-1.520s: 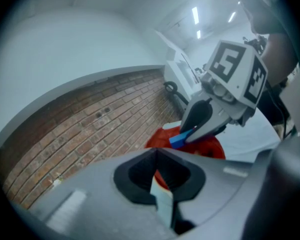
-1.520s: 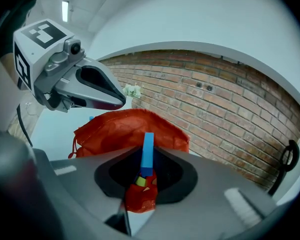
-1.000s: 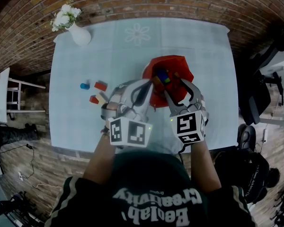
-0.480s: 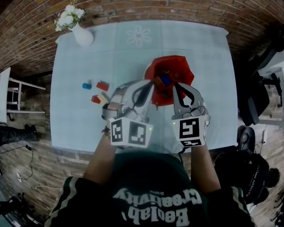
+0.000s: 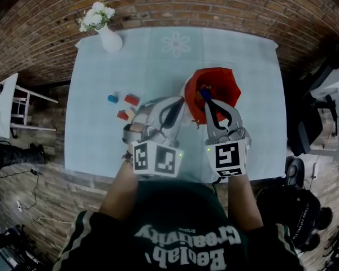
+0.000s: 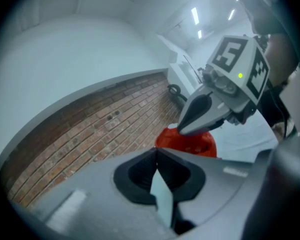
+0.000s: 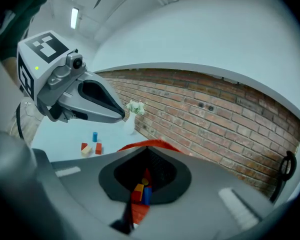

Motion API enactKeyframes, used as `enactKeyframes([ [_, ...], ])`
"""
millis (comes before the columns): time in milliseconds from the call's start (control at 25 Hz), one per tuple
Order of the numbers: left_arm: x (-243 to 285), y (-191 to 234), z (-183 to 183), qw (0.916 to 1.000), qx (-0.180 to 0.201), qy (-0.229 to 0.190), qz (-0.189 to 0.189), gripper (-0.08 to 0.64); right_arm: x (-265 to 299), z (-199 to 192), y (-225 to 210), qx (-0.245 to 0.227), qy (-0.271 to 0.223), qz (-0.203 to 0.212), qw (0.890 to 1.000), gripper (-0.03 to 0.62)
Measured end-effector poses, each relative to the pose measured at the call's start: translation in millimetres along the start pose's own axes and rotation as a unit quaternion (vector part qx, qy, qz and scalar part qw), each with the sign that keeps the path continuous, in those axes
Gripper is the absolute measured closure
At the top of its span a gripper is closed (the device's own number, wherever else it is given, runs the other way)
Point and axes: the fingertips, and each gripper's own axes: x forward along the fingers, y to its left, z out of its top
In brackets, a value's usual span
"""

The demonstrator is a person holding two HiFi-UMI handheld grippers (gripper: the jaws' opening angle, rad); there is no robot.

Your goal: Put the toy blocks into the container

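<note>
The red container (image 5: 229, 83) stands right of the table's middle and holds several blocks, a blue one (image 5: 205, 94) among them. My right gripper (image 5: 205, 101) hangs over its near rim, shut, with nothing in it; in the right gripper view the blocks (image 7: 140, 191) show below the closed jaws. My left gripper (image 5: 179, 99) is beside the container's left rim, also shut and empty. Left on the table lie a blue block (image 5: 112, 99), a red block (image 5: 131, 100), a small red block (image 5: 122, 115) and a cream block (image 5: 130, 112).
A white vase of flowers (image 5: 109, 38) stands at the table's far left corner. The pale tablecloth (image 5: 158, 66) ends at the near edge by my body. A dark chair (image 5: 322, 112) is off to the right and a white shelf (image 5: 5, 109) to the left.
My right gripper's jaws, open over the container a second ago, have shut with nothing between them. Both grippers have lifted slightly, and the head view has swung left.
</note>
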Motion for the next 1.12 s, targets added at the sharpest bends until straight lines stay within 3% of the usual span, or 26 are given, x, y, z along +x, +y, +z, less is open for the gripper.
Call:
enactKeyframes([
  [520, -75.4, 49.1, -61.7, 0.9967, -0.022, 0.046, 0.063, 0.557, 36.3, 65.7, 88.9, -0.043, -0.04, 0.074, 0.996, 0.586],
  [880, -135.1, 81.4, -104.6, 0.9887, -0.039, 0.082, 0.119, 0.557, 56.1, 116.7, 163.4, -0.076, -0.08, 0.141, 0.984, 0.585],
  [1120, -164.4, 94.1, -124.9, 0.9838, -0.05, 0.098, 0.142, 0.557, 60.9, 124.8, 191.5, -0.074, -0.082, 0.159, 0.981, 0.585],
])
